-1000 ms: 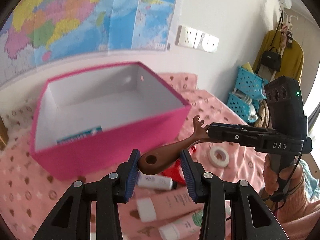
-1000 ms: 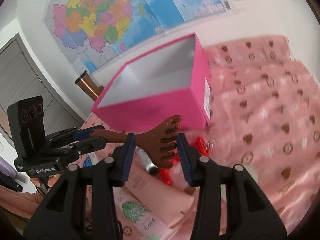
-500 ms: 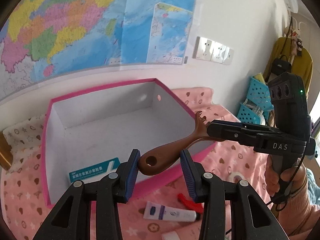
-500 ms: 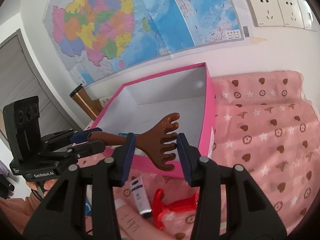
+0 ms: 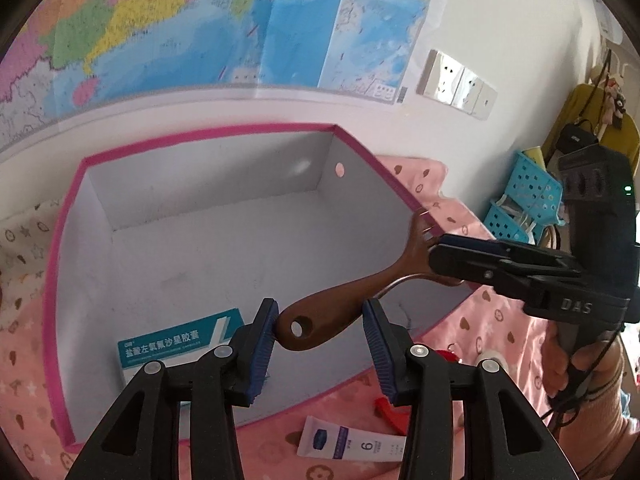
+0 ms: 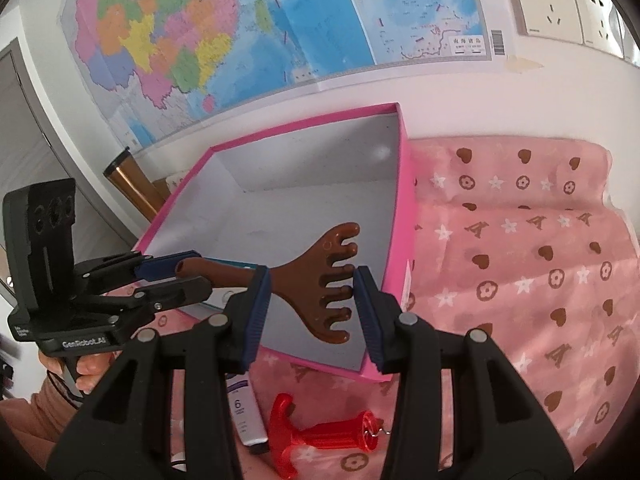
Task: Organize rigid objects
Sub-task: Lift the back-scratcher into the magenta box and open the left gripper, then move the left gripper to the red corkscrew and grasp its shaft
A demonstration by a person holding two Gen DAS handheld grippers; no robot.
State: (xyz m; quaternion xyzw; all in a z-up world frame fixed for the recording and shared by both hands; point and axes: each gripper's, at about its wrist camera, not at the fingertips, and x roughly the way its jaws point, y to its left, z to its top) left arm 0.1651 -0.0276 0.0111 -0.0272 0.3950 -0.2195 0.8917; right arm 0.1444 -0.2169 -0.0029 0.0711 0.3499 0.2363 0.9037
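Note:
A brown wide-toothed comb (image 5: 344, 304) hangs over the open pink box (image 5: 208, 136), carried by both grippers. My right gripper (image 6: 310, 280) is shut on the comb's toothed head (image 6: 320, 280), the teeth against its right pad. In the left wrist view that gripper (image 5: 434, 252) comes in from the right at the box's right rim. My left gripper (image 5: 318, 308) has the handle end between its jaws, which are opening. Its left pad touches the handle and a thin gap shows at the right pad. The right wrist view shows the left gripper (image 6: 176, 280) at the left.
The box (image 6: 404, 200) has a white inside and holds a teal-and-white medicine carton (image 5: 176, 340). On the pink patterned cloth in front lie a white tube (image 5: 352, 446), a red plastic spool (image 6: 320, 436) and a tape roll (image 5: 494, 360). Blue baskets (image 5: 528, 200) stand at the far right.
Both grippers carried the comb from in front of the box's near wall to above its open inside. A small gap has appeared at the left gripper's right pad.

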